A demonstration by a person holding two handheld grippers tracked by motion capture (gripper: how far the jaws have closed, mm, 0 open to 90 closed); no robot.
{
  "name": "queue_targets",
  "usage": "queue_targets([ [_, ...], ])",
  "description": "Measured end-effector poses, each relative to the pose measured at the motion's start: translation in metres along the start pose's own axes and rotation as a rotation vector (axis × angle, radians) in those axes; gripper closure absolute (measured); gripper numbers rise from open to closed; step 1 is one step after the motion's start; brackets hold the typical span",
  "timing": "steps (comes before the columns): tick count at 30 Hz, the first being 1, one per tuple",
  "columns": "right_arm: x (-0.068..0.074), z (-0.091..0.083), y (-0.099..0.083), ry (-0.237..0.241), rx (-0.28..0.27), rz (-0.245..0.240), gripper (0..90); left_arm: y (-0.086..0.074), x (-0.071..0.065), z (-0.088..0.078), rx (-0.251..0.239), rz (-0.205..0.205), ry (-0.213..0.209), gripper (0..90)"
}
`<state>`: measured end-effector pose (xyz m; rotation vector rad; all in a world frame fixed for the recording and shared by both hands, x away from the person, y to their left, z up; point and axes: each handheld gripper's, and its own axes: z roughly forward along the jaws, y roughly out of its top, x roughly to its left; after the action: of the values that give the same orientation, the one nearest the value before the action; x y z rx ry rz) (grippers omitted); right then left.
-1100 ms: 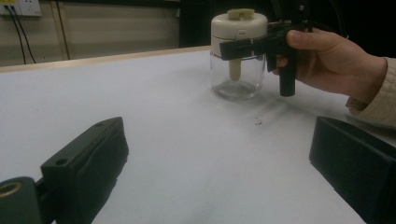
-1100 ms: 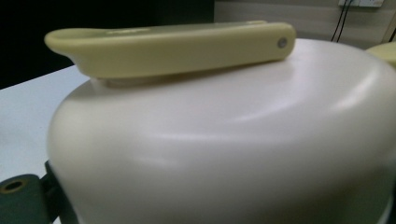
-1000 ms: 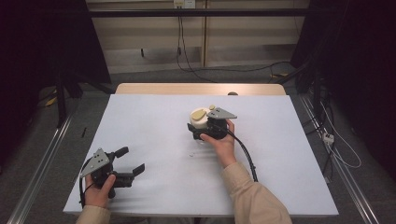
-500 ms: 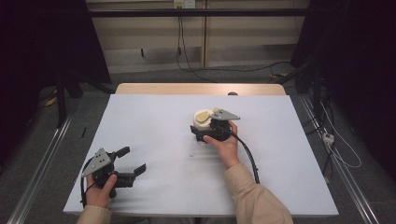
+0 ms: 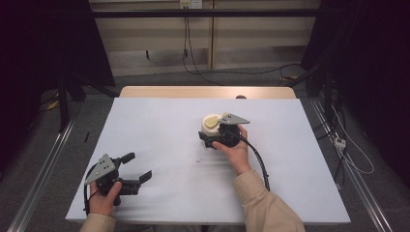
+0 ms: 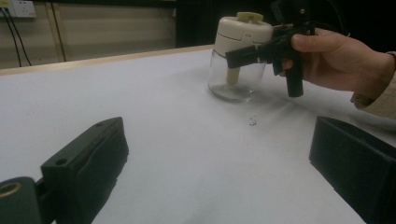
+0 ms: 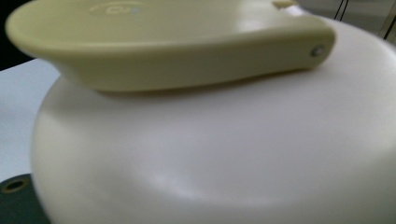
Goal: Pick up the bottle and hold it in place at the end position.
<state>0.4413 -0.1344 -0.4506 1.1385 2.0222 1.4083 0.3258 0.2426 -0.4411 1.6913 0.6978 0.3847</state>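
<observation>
Table [image 5: 159, 121]: white top, rectangular, with a bare wooden strip [image 5: 203, 92] along the far edge.

Jar [image 5: 209, 137]: clear glass with a cream lid, standing upright right of centre, nearer the far edge than the near one.

Speck [image 5: 198, 159]: small dark crumbs on the top, just beside the jar on its near-left side.

One glass jar [image 5: 211, 133] with one cream lid [image 6: 243, 29], two tools, one white table [image 5: 159, 125].
</observation>
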Motion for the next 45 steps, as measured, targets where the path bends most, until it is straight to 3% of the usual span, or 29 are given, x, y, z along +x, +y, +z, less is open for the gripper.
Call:
queue_targets([
  [21,0.0,-0.002,0.0,0.0,0.024,-0.016,3.8,0.002,-0.005,0.005,-0.001,-0.002,-0.012,3.8],
  [40,-0.001,-0.002,-0.001,0.005,0.045,-0.005,2.6,0.019,-0.019,0.033,0.005,-0.02,-0.027,3.7],
  [45,-0.002,-0.002,-0.004,0.007,0.081,-0.017,1.5,0.025,-0.021,0.04,0.01,-0.024,-0.024,4.1],
])
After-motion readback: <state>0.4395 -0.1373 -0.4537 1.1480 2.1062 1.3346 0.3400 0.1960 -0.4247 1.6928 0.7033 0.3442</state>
